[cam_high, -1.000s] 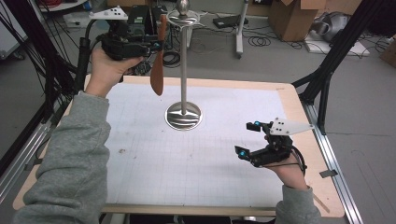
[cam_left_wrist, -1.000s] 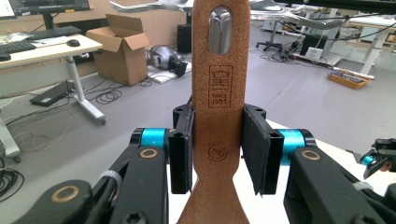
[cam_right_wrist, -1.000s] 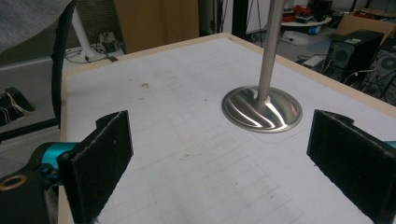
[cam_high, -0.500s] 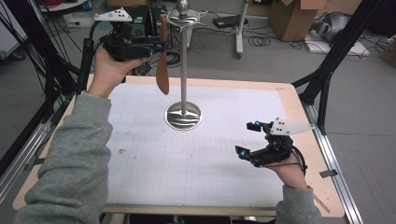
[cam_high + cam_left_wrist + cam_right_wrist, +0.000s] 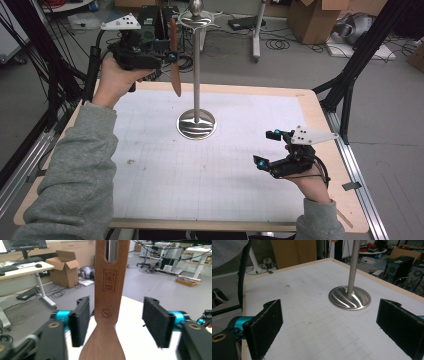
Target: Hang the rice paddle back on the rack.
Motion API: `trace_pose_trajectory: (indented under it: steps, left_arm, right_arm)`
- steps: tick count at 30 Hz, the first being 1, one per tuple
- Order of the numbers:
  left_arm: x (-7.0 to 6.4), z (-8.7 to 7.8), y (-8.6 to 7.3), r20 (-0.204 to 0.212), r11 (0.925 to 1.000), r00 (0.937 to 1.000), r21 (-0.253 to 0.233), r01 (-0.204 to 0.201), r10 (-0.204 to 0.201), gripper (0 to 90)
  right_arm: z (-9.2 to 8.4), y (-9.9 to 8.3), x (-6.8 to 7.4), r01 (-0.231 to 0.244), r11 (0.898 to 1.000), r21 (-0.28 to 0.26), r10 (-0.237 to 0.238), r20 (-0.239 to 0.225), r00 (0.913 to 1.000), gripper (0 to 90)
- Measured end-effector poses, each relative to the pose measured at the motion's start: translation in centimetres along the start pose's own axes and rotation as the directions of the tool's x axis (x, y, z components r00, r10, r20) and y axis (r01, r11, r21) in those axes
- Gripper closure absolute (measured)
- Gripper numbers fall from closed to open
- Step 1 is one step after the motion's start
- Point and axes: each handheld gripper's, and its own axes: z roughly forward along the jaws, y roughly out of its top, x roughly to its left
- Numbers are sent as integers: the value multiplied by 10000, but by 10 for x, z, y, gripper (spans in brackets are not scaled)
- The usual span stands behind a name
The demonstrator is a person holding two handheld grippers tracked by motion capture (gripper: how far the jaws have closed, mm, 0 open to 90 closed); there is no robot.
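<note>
Left gripper view shows the left gripper [image 5: 115,325] with its two black jaws standing apart. They have just been opening, and the wooden spatula [image 5: 108,297] hangs between them. The left jaw looks right against the wood; the right jaw is clear of it. The pads are flat, black and a bit rough, like foam.

The spatula is smooth brown wood. It has a flat straight handle with a long hole at 12 o'clock, and the shiny pole shows through that hole. A small square stamp and a round stamp are pressed into the wood. Toward 6 o'clock the wood spreads out into a wide blade.

In the high view the left gripper [image 5: 162,50] is held up at about 11 o'clock, past the far edge of the worktop [image 5: 300,100]. The spatula [image 5: 174,65] hangs there straight down, just beside the metal stand [image 5: 197,122]. The stand is a thin silver pole with a ball on top and a round shiny foot with wavy lines.

The right gripper [image 5: 267,148] rests low at about 4 o'clock, jaws wide apart, holding nothing. The worktop has a pale wooden rim and a white mat [image 5: 200,175] with a fine grid.
</note>
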Motion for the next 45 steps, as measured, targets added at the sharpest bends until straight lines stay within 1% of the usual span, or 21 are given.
trace_pose_trajectory:
  steps: [3,5,8,11,14,16,18,21,22,23,24,26,27,30,34,35,36,37,39,43,45]
  left_arm:
    - [1,-3,-4,11,9998,9999,-141,-123,123,278]
    - [1,-4,-5,12,9999,9999,-126,-110,110,196]
    - [-1,-7,-6,-115,9998,9998,-146,-165,163,171]
    - [-3,-11,-8,-166,9994,9998,-312,-140,134,137]
    - [-4,-17,-10,-296,9993,9995,-345,-115,105,127]
    - [-6,-23,-12,-329,9980,9995,-640,2,-23,121]
    - [-9,-28,-14,-370,9967,9993,-805,-25,-5,121]
    - [-12,-32,-17,-416,9972,9991,-742,-92,61,121]
    - [-13,-35,-19,-486,9970,9987,-757,-174,137,121]
    - [-14,-38,-20,-490,9966,9987,-806,-172,133,121]
    - [-15,-40,-22,-479,9958,9988,-896,-172,130,122]
    - [-16,-45,-26,-444,9948,9988,-984,-243,200,123]
    - [-16,-47,-28,-488,9947,9987,-1009,-199,151,123]
    - [-18,-55,-32,-584,9949,9981,-978,-264,208,123]
    - [-23,-63,-38,-594,9943,9975,-976,-436,379,123]
    - [-25,-65,-40,-648,9947,9969,-894,-500,442,123]
    - [-27,-68,-42,-807,9940,9949,-861,-668,599,123]
    - [-28,-70,-44,-850,9934,9945,-918,-689,611,124]
    - [-29,-77,-49,-879,9915,9948,-1148,-605,506,124]
    - [-29,-85,-59,-1121,9933,9928,-1020,-534,419,125]
    - [-29,-88,-64,-1276,9924,9911,-1116,-522,378,124]
  right_arm:
    - [0,0,0,-20,10000,-7,20,3,10000,56]
    - [1,0,0,49,10000,13,-49,14,10000,56]
    - [2,0,0,77,10000,40,-77,2,10000,56]
    - [2,0,1,77,10000,-26,-77,-13,10000,56]
    - [1,0,0,38,10000,-59,-38,29,10000,56]
    - [0,0,0,37,10000,-62,-37,59,10000,56]
    - [0,1,1,12,9999,-106,-12,31,10000,56]
    - [0,1,1,41,10000,-82,-40,36,10000,56]
    - [0,1,2,-1,10000,-51,1,15,10000,56]
    - [1,1,2,77,10000,-62,-77,27,10000,56]
    - [2,1,3,26,10000,-33,-26,8,10000,56]
    - [3,1,3,108,9999,-26,-108,0,9999,56]
    - [3,2,4,74,10000,10,-74,-2,10000,56]
    - [4,3,5,166,9999,-13,-166,11,9999,56]
    - [4,3,6,115,9999,-8,-115,59,9999,56]
    - [4,3,6,139,9999,15,-139,65,9999,56]
    - [5,3,6,157,9999,16,-157,46,9999,56]
    - [5,3,6,142,9999,10,-143,51,9999,56]
    - [6,4,6,130,9999,32,-130,50,9999,56]
    - [9,4,5,64,10000,38,-64,18,10000,56]
    - [10,4,4,82,10000,-3,-82,11,10000,56]
